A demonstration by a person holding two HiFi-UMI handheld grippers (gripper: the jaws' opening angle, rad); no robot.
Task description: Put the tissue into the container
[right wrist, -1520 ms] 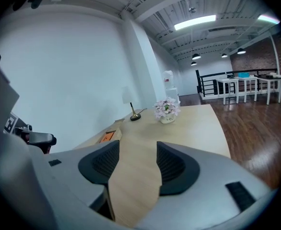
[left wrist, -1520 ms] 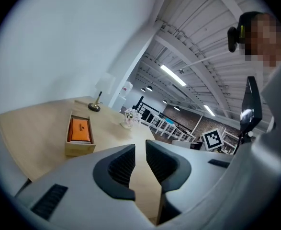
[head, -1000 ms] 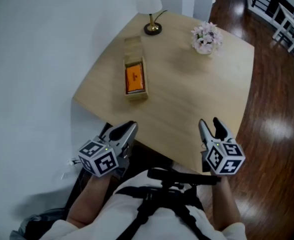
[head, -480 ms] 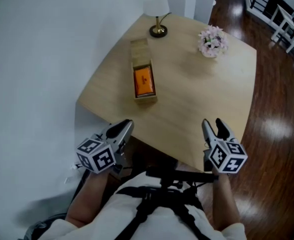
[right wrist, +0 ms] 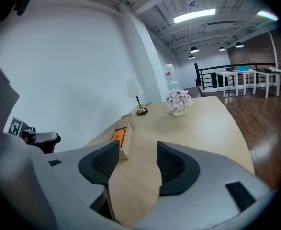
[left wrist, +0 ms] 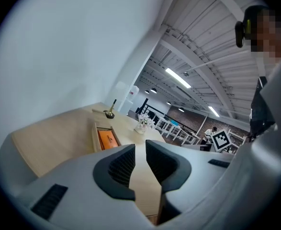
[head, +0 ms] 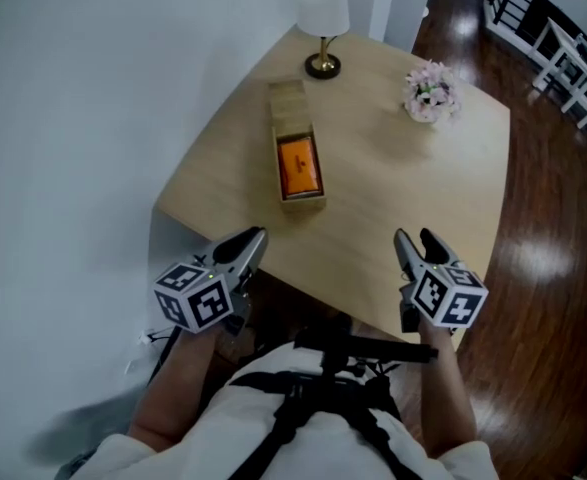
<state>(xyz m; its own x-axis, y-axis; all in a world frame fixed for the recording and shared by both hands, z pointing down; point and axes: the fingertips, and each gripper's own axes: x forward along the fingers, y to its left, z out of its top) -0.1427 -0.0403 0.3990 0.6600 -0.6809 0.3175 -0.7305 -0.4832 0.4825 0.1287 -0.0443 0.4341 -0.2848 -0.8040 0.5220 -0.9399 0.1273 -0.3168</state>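
Observation:
An open wooden box (head: 283,194) lies on the pale wooden table (head: 383,188), and an orange pack (head: 300,164) rests inside it. The box's lid (head: 286,99) lies just beyond it. In the left gripper view the box (left wrist: 95,134) with the orange pack (left wrist: 106,138) is ahead and to the left. The right gripper view has the box (right wrist: 127,147) to the left of its jaws. My left gripper (head: 250,238) hovers at the table's near edge, jaws a narrow gap apart and empty. My right gripper (head: 416,240) is over the near right edge, jaws wider apart and empty.
A brass-footed lamp (head: 323,28) stands at the table's far corner by the white wall. A small pot of pink flowers (head: 431,93) sits at the far right. Dark wooden floor (head: 553,268) lies to the right, with white tables and a black railing beyond.
Both grippers have shifted a little along the table's near edge, and the head view has swung with them. The jaws stand as before. The box and pack have not moved on the table.

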